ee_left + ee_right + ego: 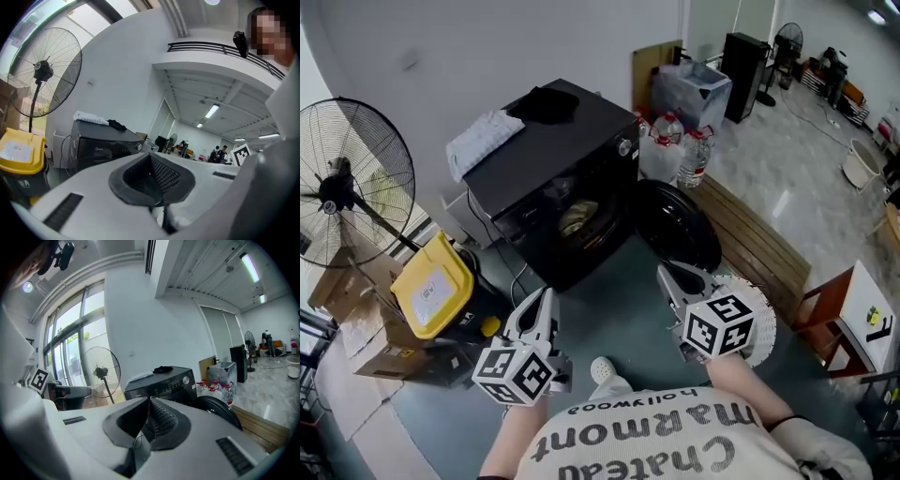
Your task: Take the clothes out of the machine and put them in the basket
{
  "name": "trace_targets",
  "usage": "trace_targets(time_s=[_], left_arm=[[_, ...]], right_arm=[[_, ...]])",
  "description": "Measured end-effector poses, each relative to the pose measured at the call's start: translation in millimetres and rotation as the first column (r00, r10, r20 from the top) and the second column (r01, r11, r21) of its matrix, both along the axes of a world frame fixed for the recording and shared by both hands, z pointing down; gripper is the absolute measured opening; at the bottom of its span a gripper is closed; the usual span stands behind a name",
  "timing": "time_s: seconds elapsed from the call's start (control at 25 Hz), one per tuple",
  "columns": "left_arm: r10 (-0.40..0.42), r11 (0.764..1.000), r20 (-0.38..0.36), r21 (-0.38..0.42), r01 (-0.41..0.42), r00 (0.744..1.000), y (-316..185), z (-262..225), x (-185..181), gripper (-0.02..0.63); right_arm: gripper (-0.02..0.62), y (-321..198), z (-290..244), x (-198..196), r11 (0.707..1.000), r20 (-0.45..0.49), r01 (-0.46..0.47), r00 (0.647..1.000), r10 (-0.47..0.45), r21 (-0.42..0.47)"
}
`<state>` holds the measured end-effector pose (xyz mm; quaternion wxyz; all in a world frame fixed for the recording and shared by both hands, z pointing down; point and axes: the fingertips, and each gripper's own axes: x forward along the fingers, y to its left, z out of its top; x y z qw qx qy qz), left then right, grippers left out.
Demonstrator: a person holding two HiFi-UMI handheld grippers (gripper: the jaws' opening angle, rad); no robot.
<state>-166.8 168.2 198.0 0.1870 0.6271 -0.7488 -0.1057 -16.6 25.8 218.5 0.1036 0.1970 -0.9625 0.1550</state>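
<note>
Our left gripper [546, 298] and right gripper [670, 277] are both closed, nothing between the fingers. We see pale crumpled clothes [579, 218] in the drum of the black front-loading washing machine [546, 159], ahead of both fingertips, well apart; white slotted basket [763, 324] behind the right fingers.

My view, lower frame | cream T-shirt [647, 445], dark lettering | white shoe [602, 370] | left gripper [546, 296], right gripper [666, 274]: pale grey, black-and-white square markings

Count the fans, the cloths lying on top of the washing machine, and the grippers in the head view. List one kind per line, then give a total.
Fans: 2, near fan, far fan
Cloths on the washing machine: 2, white cloth, black cloth
Grippers: 2, left gripper, right gripper
Total: 6
</note>
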Motion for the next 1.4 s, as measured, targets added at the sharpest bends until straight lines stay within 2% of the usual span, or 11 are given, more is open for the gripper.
trace_targets(time_s=[0.16, 0.44, 0.6, 0.84, 0.96, 1.12, 1.24, 1.4], left_arm=[[-0.008, 1.0, 0.007, 0.003, 0.008, 1.0, -23, -4, -38, 0.009], [-0.032, 0.999, 0.042, 0.02, 0.031, 0.999, -52, -8, -98, 0.009], [-0.045, 0.999, 0.007, -0.018, 0.045, 0.999, -65, 13, -119, 0.009], [-0.088, 0.991, -0.073, -0.109, 0.08, 0.993, -87, 58, -128, 0.009], [-0.127, 0.985, -0.1, -0.13, 0.114, 0.987, -99, 81, -131, 0.009], [-0.182, 0.977, -0.09, -0.125, 0.171, 0.979, -119, 114, -134, 0.009], [-0.252, 0.958, -0.102, -0.168, 0.233, 0.962, -134, 138, -135, 0.009], [-0.321, 0.935, -0.091, -0.192, 0.299, 0.943, -158, 158, -139, 0.009]], right_arm=[[0.035, -23, -4, -41, 1.0, 0.008, 0.015, 1.0, -0.015, -0.002], [0.035, -61, -17, -107, 0.999, 0.101, 0.031, 0.994, -0.035, 0.036], [0.035, -68, 8, -138, 0.997, 0.051, 0.079, 0.996, -0.079, -0.006], [0.035, -79, 52, -164, 0.98, -0.006, 0.185, 0.983, -0.186, -0.08], [0.035, -92, 74, -174, 0.963, -0.028, 0.249, 0.967, -0.253, -0.102], [0.035, -121, 114, -185, 0.934, -0.097, 0.332, 0.933, -0.346, -0.132], [0.035, -147, 139, -195, 0.91, -0.164, 0.392, 0.897, -0.41, -0.132], [0.035, -174, 159, -208, 0.882, -0.193, 0.455, 0.861, -0.471, -0.12]])
